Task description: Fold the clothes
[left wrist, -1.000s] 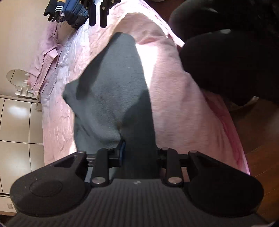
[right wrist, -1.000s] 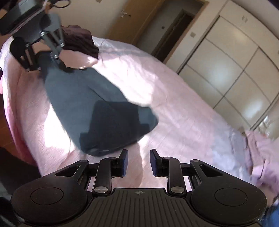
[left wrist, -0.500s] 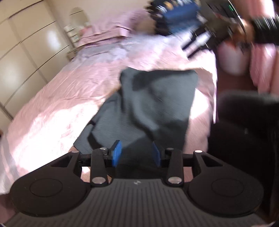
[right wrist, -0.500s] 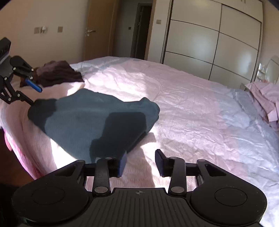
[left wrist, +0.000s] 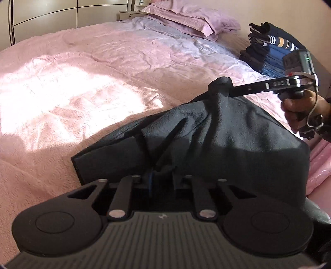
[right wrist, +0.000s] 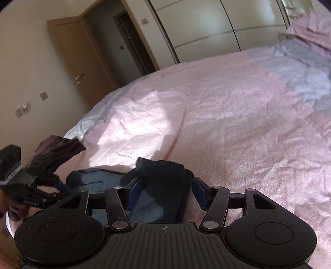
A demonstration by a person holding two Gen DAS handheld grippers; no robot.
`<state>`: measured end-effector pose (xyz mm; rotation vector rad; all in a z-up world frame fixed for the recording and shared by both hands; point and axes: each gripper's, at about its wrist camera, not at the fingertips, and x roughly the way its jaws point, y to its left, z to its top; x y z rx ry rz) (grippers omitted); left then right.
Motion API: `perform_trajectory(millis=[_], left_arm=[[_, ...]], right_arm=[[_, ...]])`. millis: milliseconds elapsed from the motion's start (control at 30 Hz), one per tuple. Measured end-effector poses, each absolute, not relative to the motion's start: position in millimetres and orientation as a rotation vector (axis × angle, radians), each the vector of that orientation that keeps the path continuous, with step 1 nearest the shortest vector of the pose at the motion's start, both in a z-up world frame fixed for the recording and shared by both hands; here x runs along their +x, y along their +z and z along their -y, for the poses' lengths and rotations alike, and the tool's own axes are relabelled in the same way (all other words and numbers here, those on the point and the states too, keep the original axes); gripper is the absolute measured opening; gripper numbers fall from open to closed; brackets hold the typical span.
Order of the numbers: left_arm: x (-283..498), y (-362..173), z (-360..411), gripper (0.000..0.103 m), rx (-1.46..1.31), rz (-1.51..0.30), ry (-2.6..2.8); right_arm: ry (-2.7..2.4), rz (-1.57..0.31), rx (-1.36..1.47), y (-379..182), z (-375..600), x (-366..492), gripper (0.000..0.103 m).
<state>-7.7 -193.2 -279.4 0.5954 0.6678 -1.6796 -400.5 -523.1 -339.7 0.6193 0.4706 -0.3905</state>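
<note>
A dark grey fleece garment (left wrist: pixel 223 132) lies near the edge of a bed covered by a pink quilt (left wrist: pixel 82 87), partly lifted off it. The left tool (left wrist: pixel 162 179) is at the garment's near edge; its blue-padded fingers (left wrist: pixel 149 182) sit close together with cloth bunched between them, so it is clenched on the garment. In the left wrist view the right tool (left wrist: pixel 222 85) reaches in from the right, held by a hand (left wrist: pixel 300 111), and a corner of the garment is gathered up around its tip, pulled higher than the rest. In the right wrist view the right tool (right wrist: pixel 166 191) has its fingers (right wrist: pixel 199 193) spread fairly wide, with a thick fold of the garment (right wrist: pixel 163 182) filling the space between them; I cannot tell whether they are pressing on it or merely around it.

Pink pillows (left wrist: pixel 186 18) lie at the head of the bed. A stack of folded dark clothes (left wrist: pixel 266 53) sits on the far right side of the bed. A dark purple heap of clothing (right wrist: pixel 55 153) rests near the bed's other corner, close to an open wooden door (right wrist: pixel 80 60) and pale wardrobe doors (right wrist: pixel 206 22).
</note>
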Motion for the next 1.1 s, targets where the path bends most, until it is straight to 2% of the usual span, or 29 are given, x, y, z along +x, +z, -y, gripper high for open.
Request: perform_trajectory(millis=[33, 100, 200, 367, 467, 533, 600, 733, 867, 1033, 1100], left_arm=[[-9, -272, 185, 0.009, 0.575, -0.62, -1.676], [-10, -252, 165, 0.009, 0.506, -0.516, -1.659], [-5, -252, 160, 0.009, 0.491, -0.524, -1.627], [7, -291, 188, 0.018, 0.566, -0.639, -1.583], [18, -288, 187, 0.02, 0.528, -0.672, -1.579], [21, -282, 183, 0.024, 0.526, -0.672, -1.575], [22, -273, 176, 0.025, 0.52, -0.648, -1.561], [16, -250, 155, 0.023, 0.504, -0.56, -1.526], [-12, -236, 138, 0.023, 0.522, -0.514, -1.587], [-65, -266, 145, 0.025, 0.753, -0.516, -1.662], [-77, -286, 144, 0.026, 0.844, -0.445, -1.637]], right_arm=[[-0.374, -0.479, 0.647, -342, 528, -396, 0.006], [-0.327, -0.429, 0.603, -327, 526, -395, 0.006], [-0.301, -0.371, 0.57, -316, 527, -395, 0.006], [-0.364, -0.516, 0.605, -356, 541, -381, 0.006], [-0.405, -0.498, 0.57, -348, 533, -394, 0.014], [-0.473, -0.522, 0.456, -331, 517, -402, 0.041], [-0.502, -0.514, 0.366, -315, 495, -414, 0.047], [-0.433, -0.439, 0.256, -290, 429, -442, 0.047], [-0.32, -0.394, 0.183, -298, 351, -459, 0.047], [-0.347, -0.505, 0.238, -350, 316, -458, 0.047], [-0.368, -0.502, 0.279, -355, 315, -462, 0.047]])
